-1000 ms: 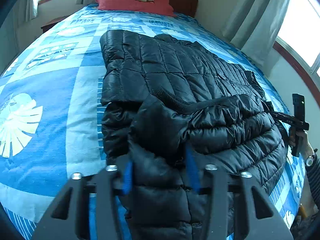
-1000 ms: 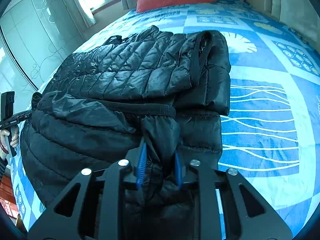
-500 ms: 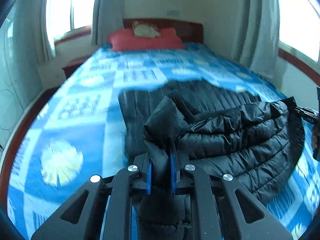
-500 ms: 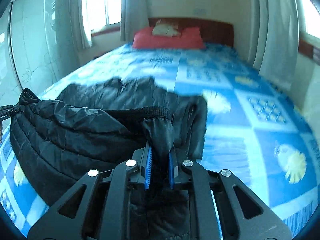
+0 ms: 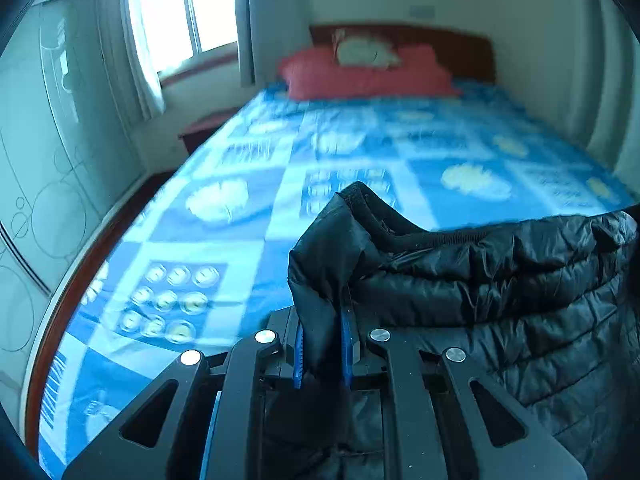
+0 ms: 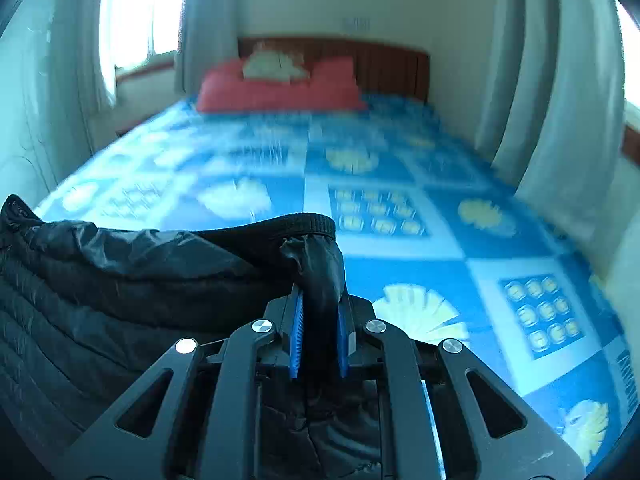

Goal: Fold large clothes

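A black quilted puffer jacket (image 5: 480,288) hangs stretched between my two grippers, lifted above the blue patterned bed (image 5: 248,216). My left gripper (image 5: 322,344) is shut on the jacket's left corner. In the right wrist view my right gripper (image 6: 318,340) is shut on the jacket's (image 6: 120,280) right corner, by its black ribbed hem. The jacket sags down and out of sight below both views.
Red pillows (image 5: 360,72) and a wooden headboard (image 6: 384,64) stand at the far end of the bed (image 6: 400,216). A window with curtains (image 5: 140,48) and a glass wardrobe door (image 5: 40,140) are on the left. Curtains (image 6: 552,100) hang on the right.
Both grippers have lifted the jacket off the bed and pulled it back toward the foot. The left gripper closed tighter on the fabric. The bedspread that lay under the jacket now shows.
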Demonstrator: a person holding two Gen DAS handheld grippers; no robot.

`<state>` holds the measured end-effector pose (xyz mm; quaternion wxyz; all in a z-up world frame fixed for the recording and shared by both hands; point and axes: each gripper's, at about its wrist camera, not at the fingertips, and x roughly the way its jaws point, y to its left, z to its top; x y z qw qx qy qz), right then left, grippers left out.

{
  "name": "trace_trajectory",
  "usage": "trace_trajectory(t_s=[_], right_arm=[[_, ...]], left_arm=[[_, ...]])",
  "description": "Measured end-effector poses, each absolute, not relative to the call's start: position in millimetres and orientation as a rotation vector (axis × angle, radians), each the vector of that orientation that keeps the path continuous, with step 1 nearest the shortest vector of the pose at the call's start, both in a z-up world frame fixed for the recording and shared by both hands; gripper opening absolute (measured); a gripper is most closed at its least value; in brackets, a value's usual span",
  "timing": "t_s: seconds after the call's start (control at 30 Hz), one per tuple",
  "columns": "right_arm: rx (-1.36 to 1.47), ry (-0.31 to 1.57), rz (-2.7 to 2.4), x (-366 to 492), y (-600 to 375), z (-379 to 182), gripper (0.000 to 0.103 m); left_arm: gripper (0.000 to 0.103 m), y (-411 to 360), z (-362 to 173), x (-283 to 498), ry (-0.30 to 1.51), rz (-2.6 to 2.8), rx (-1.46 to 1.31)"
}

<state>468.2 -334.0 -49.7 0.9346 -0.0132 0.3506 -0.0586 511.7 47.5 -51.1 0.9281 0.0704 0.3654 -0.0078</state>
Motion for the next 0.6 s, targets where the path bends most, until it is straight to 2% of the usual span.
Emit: trace_trajectory(t_s=[0.2, 0.37, 0.47, 0.57, 0.6], right_arm=[[-0.033, 0.841, -0.148, 496, -338, -114, 0.016], [0.042, 0.891, -0.157, 508, -345, -139, 0.025], [0.034, 0.898, -0.168, 508, -345, -138, 0.026], [0.039, 0.895, -0.184, 505, -347, -129, 0.038], [0.056, 0.890, -0.186, 502, -351, -126, 0.048]], left_arm=[[0.017, 45, -110, 537, 0.839, 0.019, 0.180], [0.020, 48, -125, 538, 0.821, 0.010, 0.126], [0.022, 46, -124, 539, 0.830, 0.018, 0.134], [0.029, 49, -114, 537, 0.834, 0.012, 0.124], [0.038, 54, -108, 533, 0.831, 0.007, 0.103]])
